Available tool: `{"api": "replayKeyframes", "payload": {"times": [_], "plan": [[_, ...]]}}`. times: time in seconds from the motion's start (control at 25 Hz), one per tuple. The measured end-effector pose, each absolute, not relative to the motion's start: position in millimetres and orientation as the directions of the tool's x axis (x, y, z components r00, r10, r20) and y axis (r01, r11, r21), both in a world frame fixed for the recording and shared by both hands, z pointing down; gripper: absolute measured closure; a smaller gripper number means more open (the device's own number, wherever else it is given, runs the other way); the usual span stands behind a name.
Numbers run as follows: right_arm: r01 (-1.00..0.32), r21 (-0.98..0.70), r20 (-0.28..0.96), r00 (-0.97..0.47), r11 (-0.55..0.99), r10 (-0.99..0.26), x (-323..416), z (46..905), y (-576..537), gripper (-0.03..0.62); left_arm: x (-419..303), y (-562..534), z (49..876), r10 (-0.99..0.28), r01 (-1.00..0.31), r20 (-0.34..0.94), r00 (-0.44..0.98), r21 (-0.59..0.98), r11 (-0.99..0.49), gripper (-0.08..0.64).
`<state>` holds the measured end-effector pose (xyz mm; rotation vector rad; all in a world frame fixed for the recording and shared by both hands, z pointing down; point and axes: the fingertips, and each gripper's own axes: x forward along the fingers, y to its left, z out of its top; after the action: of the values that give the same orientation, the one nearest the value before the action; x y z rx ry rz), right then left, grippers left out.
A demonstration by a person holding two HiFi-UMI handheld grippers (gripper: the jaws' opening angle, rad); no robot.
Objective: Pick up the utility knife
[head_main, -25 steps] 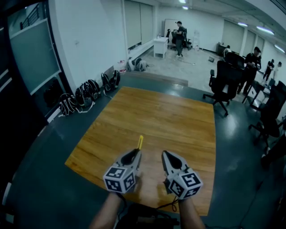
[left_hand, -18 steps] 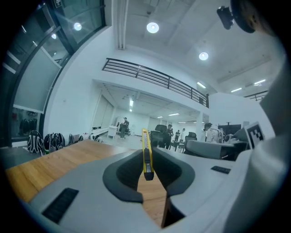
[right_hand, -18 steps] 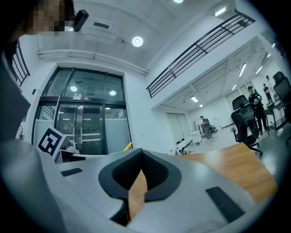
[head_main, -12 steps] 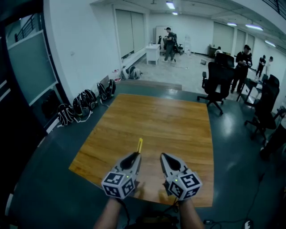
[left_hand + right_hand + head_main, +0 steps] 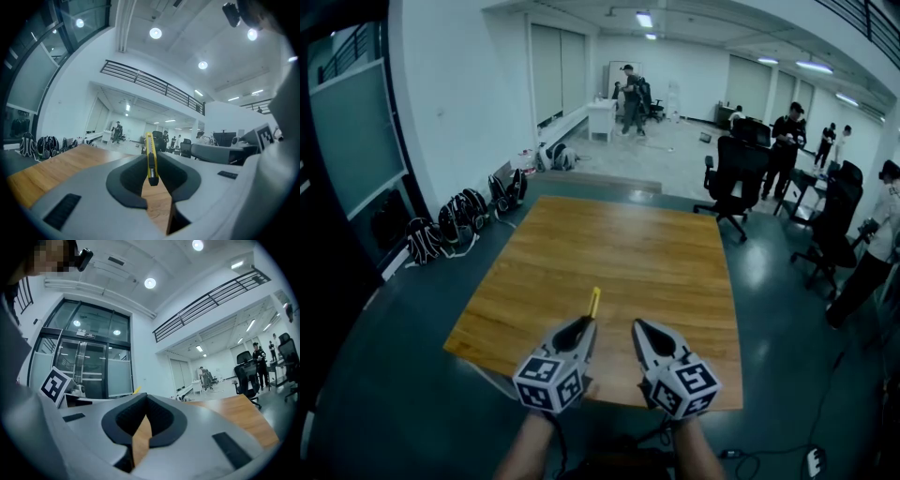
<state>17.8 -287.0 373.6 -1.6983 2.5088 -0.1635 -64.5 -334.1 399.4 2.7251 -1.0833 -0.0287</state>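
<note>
Already my left claw point(image 5: 585, 323) is clamped on the knife point(image 5: 593, 302), which I judge is lifted clear above the desk's point(image 5: 628, 244) near edge. My right claw point(image 5: 638, 326), over that same edge, is closed on nothing, so the pickup looks done.

utility knife point(image 5: 593, 302) in left gripper point(image 5: 585, 324) — over table point(image 5: 609, 244) | right gripper point(image 5: 639, 327) beside

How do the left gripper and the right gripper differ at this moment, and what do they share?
The left gripper clamps a yellow utility knife that juts out ahead; the right gripper holds nothing. The left gripper's fingers stand apart on the knife; the right gripper's fingers meet at the tips. Both point forward, side by side, over the wooden table's near edge.
</note>
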Motion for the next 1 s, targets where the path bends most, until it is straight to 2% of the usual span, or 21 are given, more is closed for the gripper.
{"api": "replayKeyframes", "payload": {"times": [1.0], "plan": [[-0.926, -0.126, -0.046, -0.353, 0.356, -0.935, 8, 366, -265, 0.583, -67, -309, 393, -0.642, -0.637, 0.042, 0.765, 0.190, -0.747, 0.489]]}}
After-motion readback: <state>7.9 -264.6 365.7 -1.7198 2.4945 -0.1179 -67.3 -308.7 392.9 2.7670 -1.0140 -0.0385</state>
